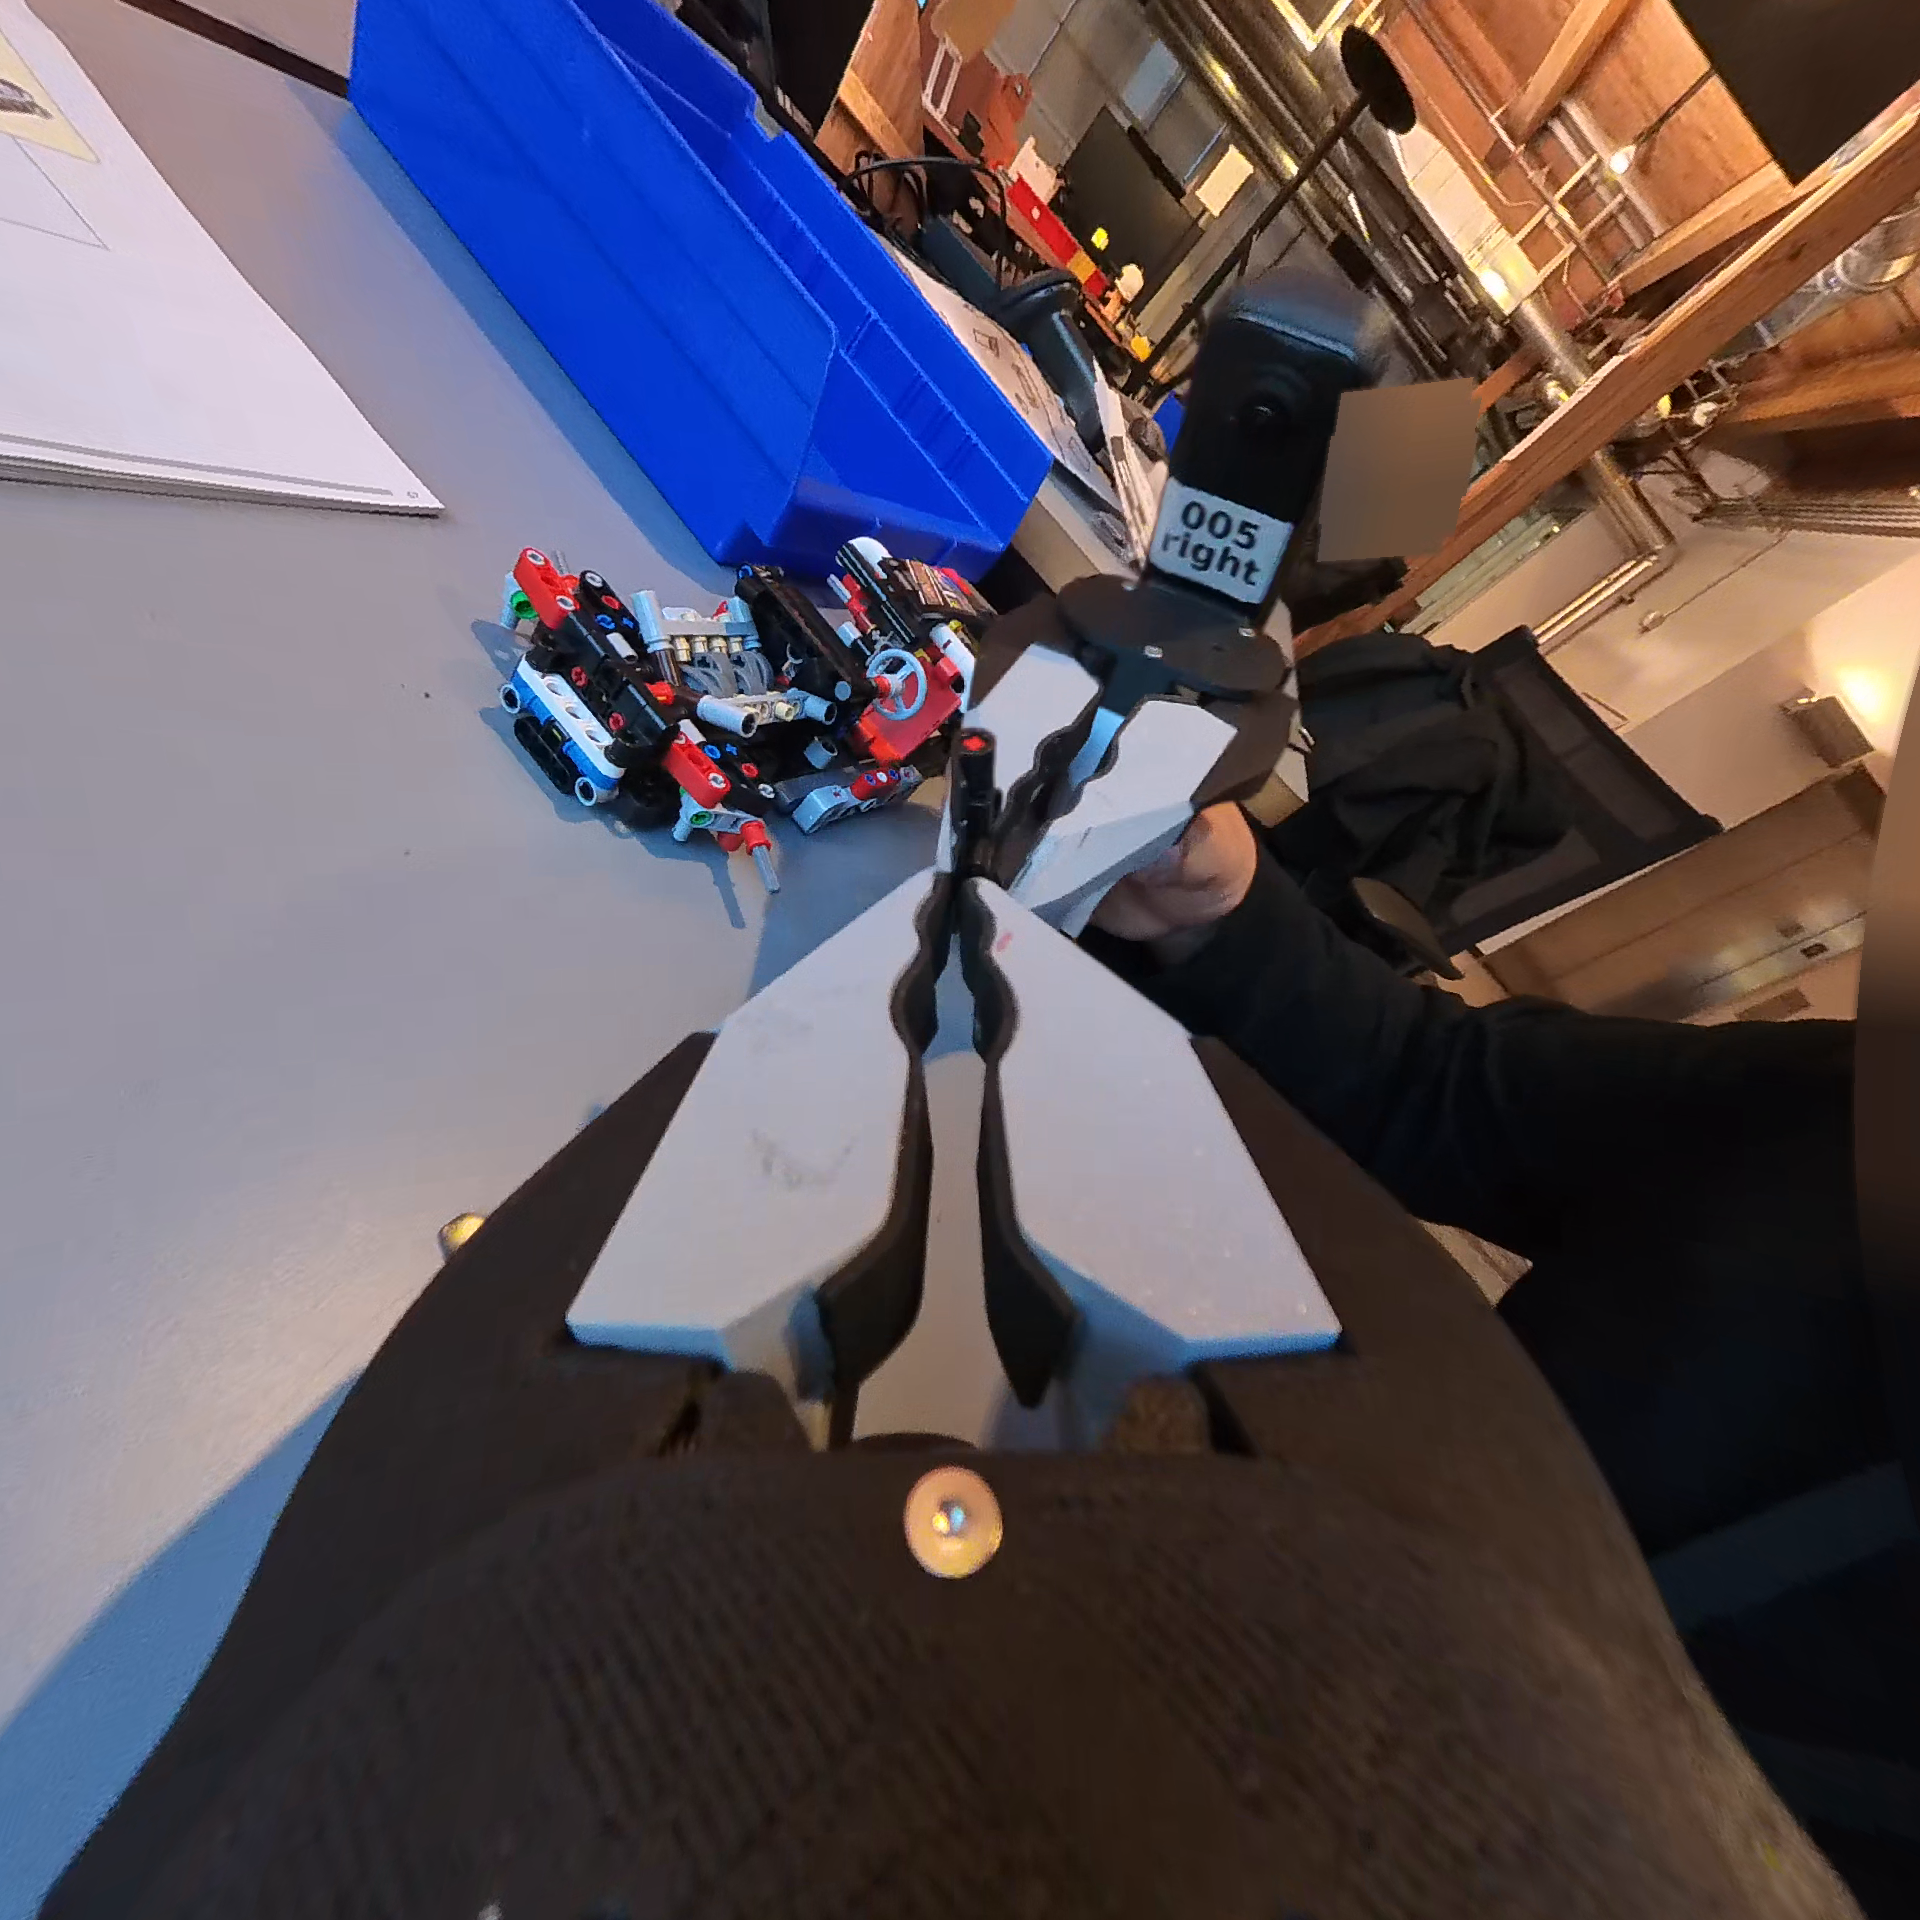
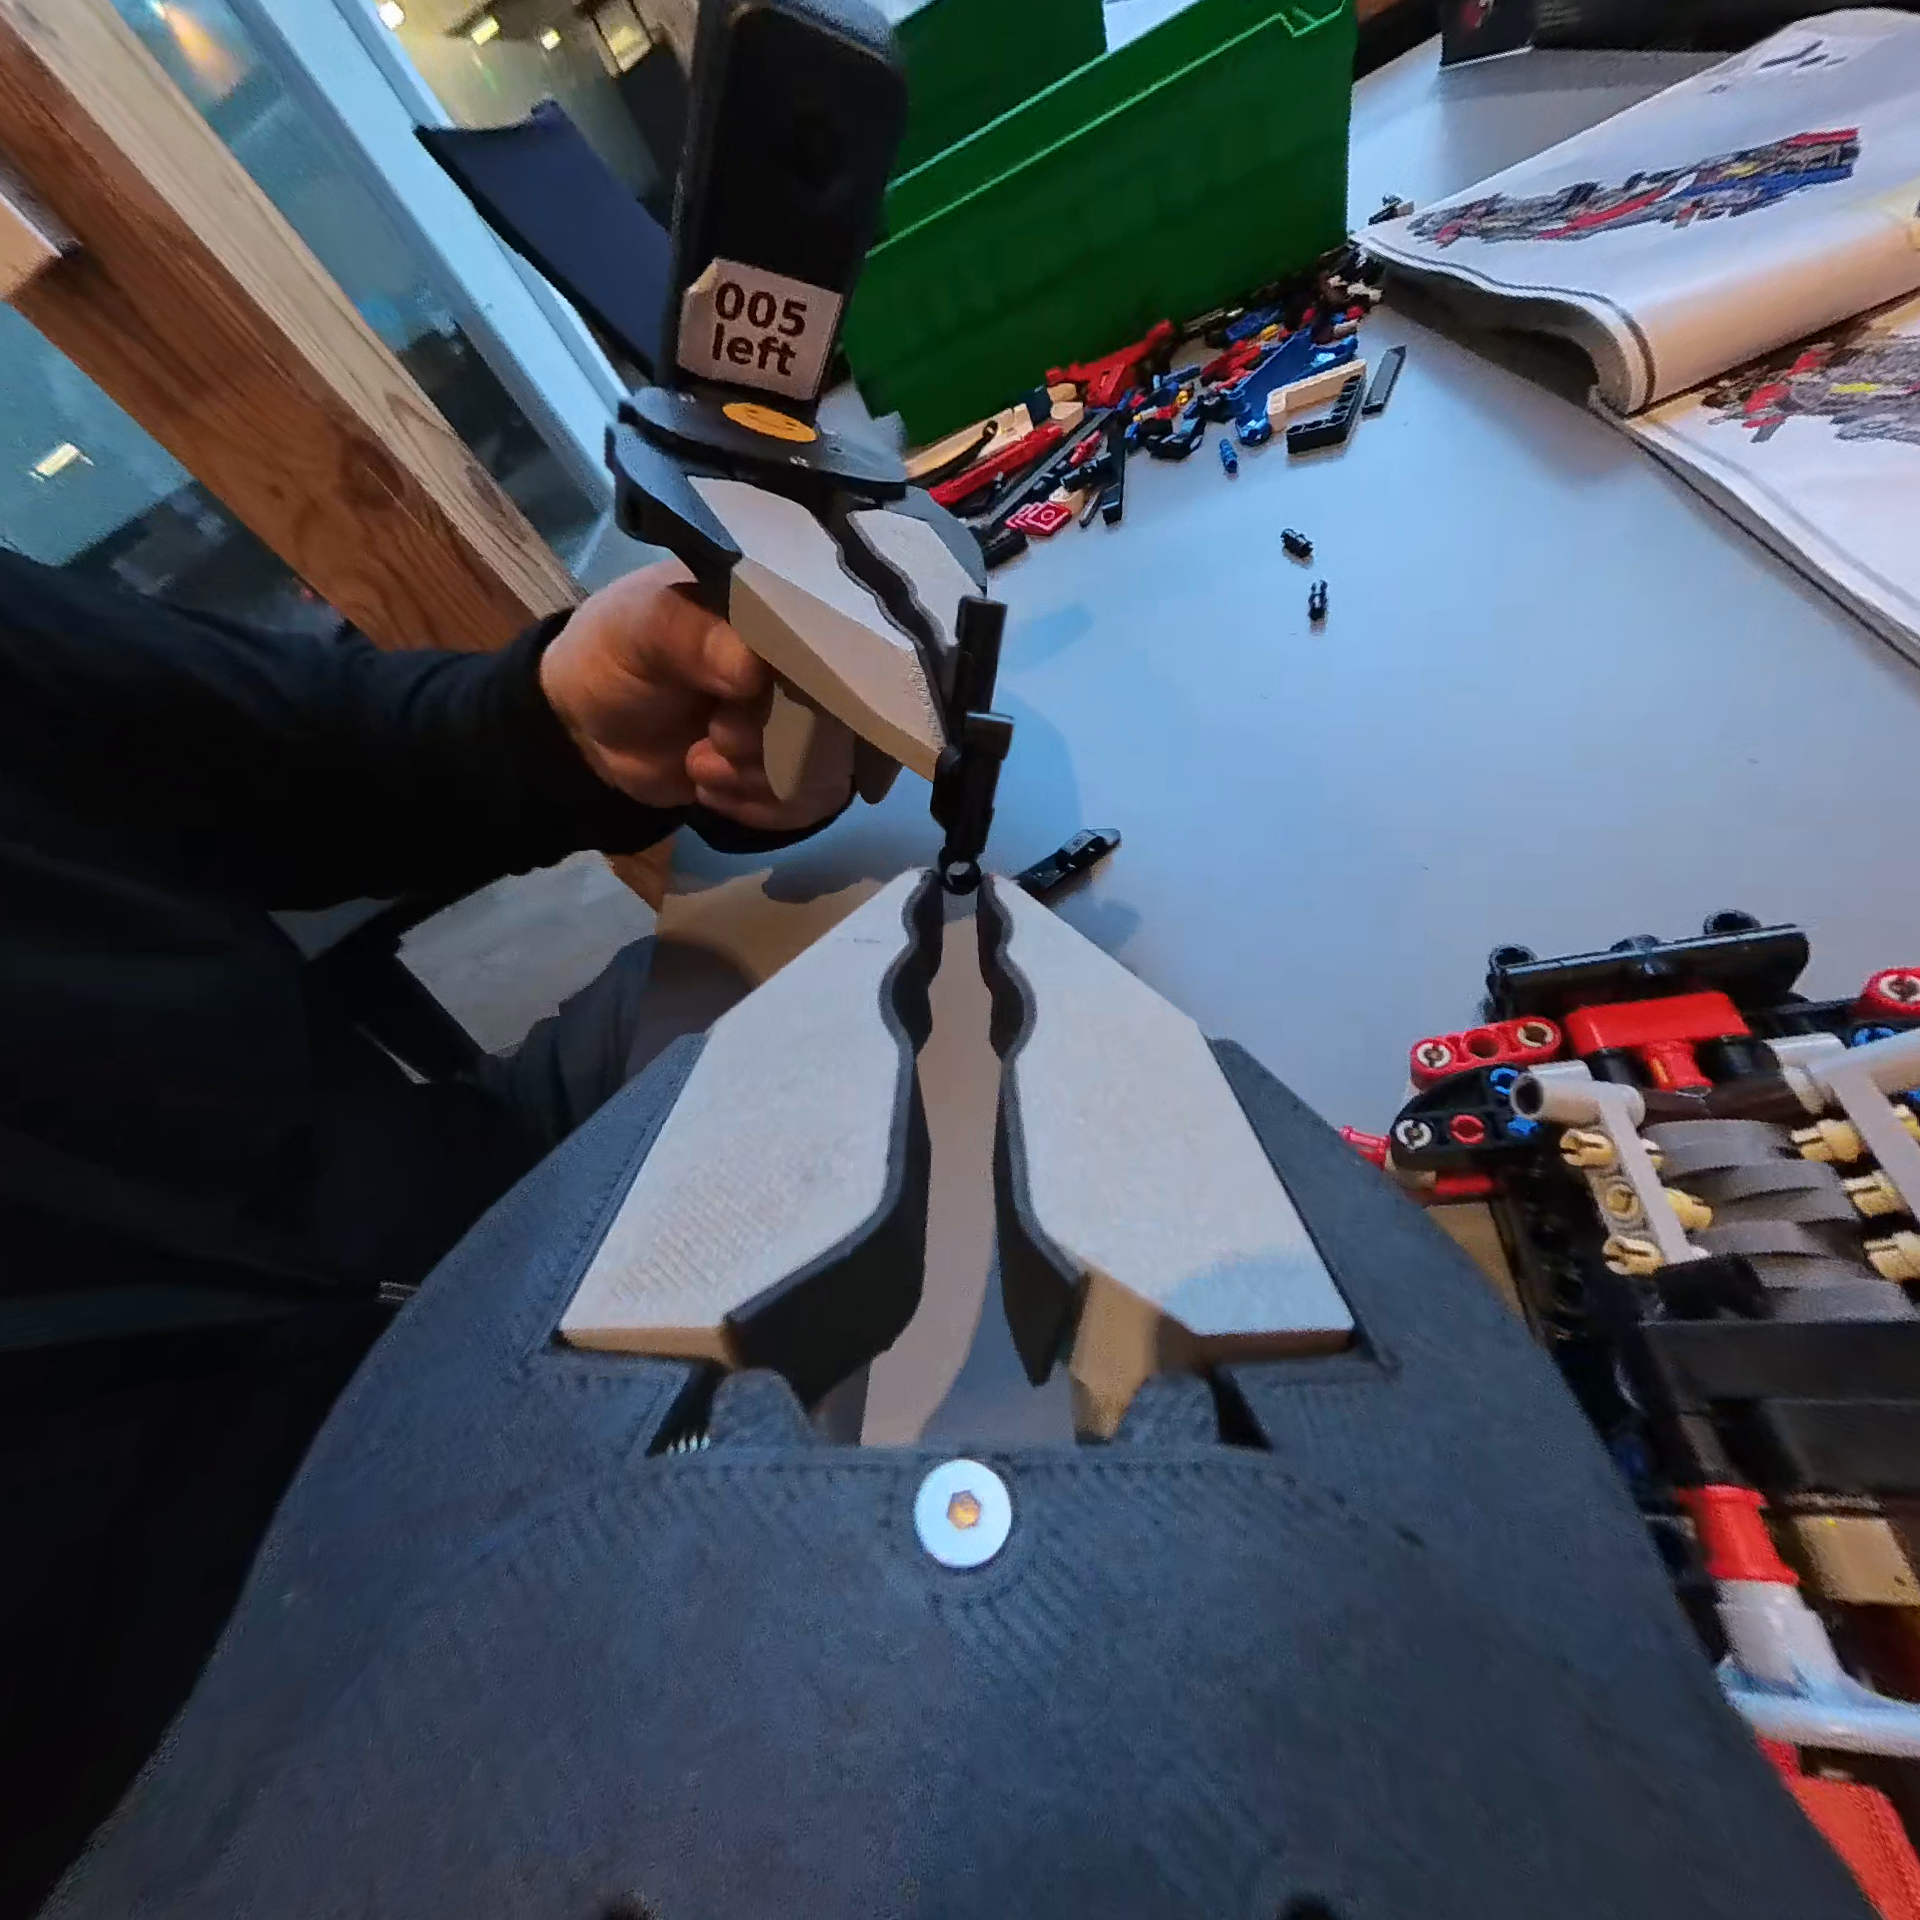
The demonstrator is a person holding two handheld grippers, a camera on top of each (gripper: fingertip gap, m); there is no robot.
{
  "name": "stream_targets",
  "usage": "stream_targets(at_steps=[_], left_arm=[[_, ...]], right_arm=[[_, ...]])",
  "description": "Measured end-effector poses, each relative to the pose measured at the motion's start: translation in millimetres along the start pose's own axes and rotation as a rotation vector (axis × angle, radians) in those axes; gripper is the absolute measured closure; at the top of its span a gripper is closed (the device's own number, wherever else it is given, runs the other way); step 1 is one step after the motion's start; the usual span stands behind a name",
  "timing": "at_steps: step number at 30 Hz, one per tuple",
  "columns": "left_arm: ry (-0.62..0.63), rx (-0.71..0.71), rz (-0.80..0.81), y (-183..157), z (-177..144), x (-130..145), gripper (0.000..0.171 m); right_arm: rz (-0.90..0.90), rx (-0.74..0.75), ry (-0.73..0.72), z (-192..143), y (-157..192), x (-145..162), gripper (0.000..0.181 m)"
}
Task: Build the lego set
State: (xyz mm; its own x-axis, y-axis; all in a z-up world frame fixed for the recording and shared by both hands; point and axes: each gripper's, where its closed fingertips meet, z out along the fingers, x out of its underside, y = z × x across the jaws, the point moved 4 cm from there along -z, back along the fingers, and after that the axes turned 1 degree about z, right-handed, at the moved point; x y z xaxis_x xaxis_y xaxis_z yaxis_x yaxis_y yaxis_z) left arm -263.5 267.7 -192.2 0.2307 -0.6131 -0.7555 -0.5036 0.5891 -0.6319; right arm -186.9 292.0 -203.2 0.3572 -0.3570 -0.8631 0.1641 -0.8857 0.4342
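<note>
My left gripper [image 1: 956, 896] is shut on a black lego beam piece [image 1: 977, 800] with a red pin at its top end. It holds the piece in the air near the table's edge. The right wrist view shows the same beam [image 2: 974, 717] upright in the left gripper [image 2: 940, 732]. My right gripper [image 2: 958, 891] is shut on a small black pin [image 2: 958, 869], which touches the beam's lower end. The right gripper [image 1: 995, 831] also shows in the left wrist view, tip to tip with the left. The partly built lego car [image 1: 727, 696] lies on the grey table [image 1: 260, 883].
A blue bin [image 1: 675, 260] stands behind the car [image 2: 1714, 1195]. A green bin [image 2: 1091, 208] stands beyond a pile of loose lego parts [image 2: 1174, 405]. Two black pins [image 2: 1297, 542] and a black part [image 2: 1070, 857] lie loose. An open instruction booklet [image 2: 1714, 229] lies at the right. The tips of both grippers are at nearly the same place.
</note>
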Motion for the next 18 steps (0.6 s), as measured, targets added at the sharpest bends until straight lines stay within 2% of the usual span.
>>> stream_targets(at_steps=[8, 14, 17, 18], left_arm=[[-0.032, -0.003, 0.015, -2.7, -0.9, -2.5, 0.171], [-0.039, 0.072, 0.019, -6.1, -1.6, -1.4, 0.171], [0.034, 0.134, 0.011, -3.2, -0.9, 3.1, 0.145], [0.053, 0.171, -0.012, -4.8, -0.5, 4.0, 0.141]], right_arm=[[0.12, -0.097, -0.062, -2.1, -0.4, -4.2, 0.178], [0.142, -0.144, -0.065, -4.6, 2.2, -4.8, 0.179], [0.133, -0.14, -0.046, -4.6, 3.0, -3.5, 0.179], [0.134, -0.146, -0.043, -4.3, 3.8, -3.2, 0.179]])
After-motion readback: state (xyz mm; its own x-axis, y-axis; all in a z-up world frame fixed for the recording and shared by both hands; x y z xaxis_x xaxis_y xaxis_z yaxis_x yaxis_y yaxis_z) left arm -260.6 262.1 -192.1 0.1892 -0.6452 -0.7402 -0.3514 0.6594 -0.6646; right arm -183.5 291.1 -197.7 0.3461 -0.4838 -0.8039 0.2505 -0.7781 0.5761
